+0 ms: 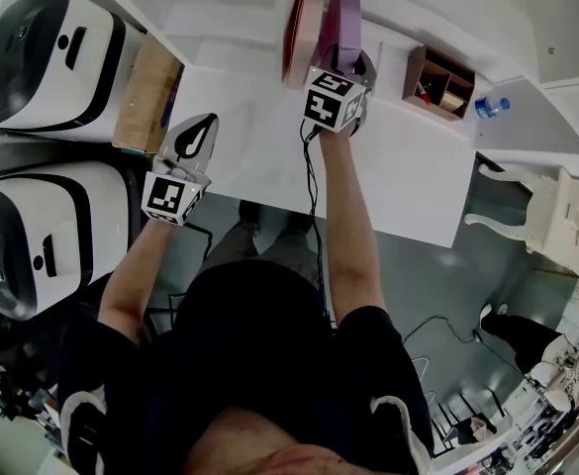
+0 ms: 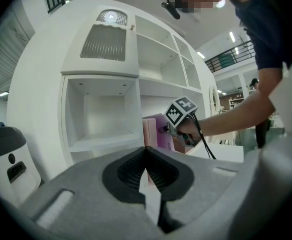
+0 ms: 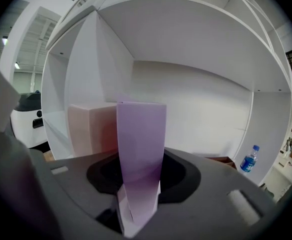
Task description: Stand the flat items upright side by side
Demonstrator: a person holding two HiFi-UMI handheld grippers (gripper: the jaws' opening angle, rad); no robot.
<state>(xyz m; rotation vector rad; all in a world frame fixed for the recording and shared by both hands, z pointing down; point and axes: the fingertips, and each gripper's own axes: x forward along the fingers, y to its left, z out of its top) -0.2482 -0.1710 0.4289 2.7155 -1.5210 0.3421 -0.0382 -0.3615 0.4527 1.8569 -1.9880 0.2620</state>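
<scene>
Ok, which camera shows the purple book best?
The right gripper view: the purple book stands upright mid-frame between the tongs of the right gripper. The head view shows it foreshortened from above; the left gripper view, small and distant.

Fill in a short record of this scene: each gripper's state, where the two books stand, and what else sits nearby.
Left gripper: shut, empty, well apart from the books.
Right gripper: closed on the purple book.
Purple book: upright in the white shelf, beside the pink book.
Pink book: upright, on the purple book's left.
Contact between books: cannot tell.
Nearby, to the right: wooden box, water bottle.
</scene>
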